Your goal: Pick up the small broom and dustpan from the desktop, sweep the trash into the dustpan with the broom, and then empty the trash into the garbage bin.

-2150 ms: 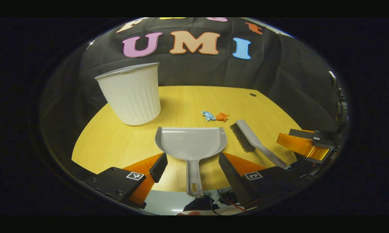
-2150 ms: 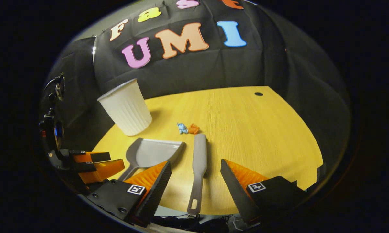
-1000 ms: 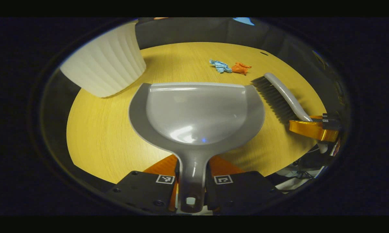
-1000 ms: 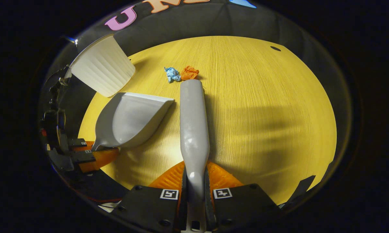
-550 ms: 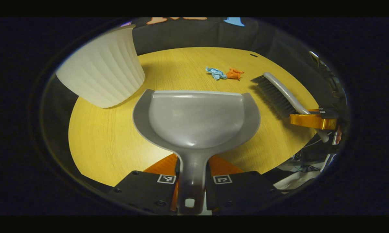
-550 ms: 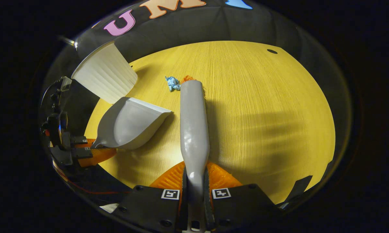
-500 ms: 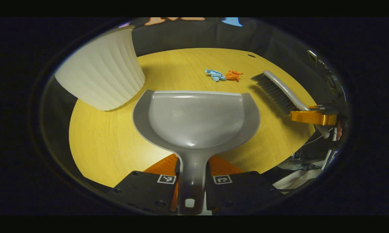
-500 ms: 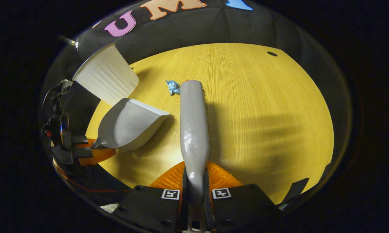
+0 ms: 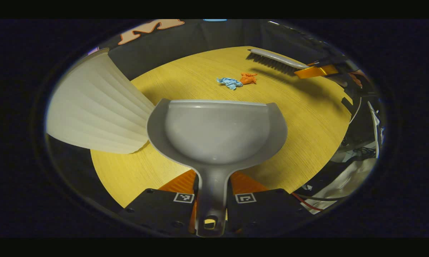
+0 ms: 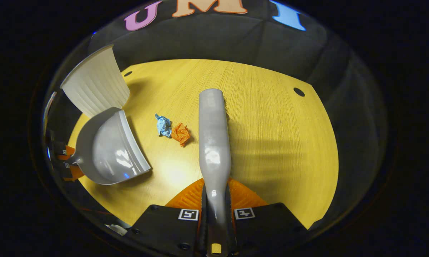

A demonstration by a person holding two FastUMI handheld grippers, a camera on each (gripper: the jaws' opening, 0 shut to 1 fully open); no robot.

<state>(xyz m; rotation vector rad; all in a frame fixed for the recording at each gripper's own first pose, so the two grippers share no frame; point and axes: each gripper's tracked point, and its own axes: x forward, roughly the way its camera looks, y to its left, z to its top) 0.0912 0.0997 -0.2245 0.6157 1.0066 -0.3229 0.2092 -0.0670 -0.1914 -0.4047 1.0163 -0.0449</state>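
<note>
My left gripper (image 9: 211, 194) is shut on the handle of the grey dustpan (image 9: 216, 130), whose open mouth faces the trash. A blue paper scrap (image 9: 229, 82) and an orange scrap (image 9: 248, 78) lie on the yellow desktop (image 9: 300, 117) just beyond the pan. My right gripper (image 10: 215, 210) is shut on the handle of the grey broom (image 10: 213, 135), held out over the desk to the right of the blue scrap (image 10: 163, 125) and orange scrap (image 10: 181, 134). The dustpan (image 10: 109, 153) sits left of them. From the left gripper view the broom (image 9: 277, 61) hangs beyond the scraps, bristles down.
The white ribbed garbage bin (image 9: 93, 110) stands at the dustpan's left, close against its rim, and shows again as the bin (image 10: 93, 84) at the far left. The desk has small round holes (image 10: 299, 91). Cables hang past the desk edge (image 9: 343, 157).
Both tools have risen off the desk in shut grippers. The broom swung to the far side of the scraps; the dustpan turned toward the scraps and shifted nearer the bin.
</note>
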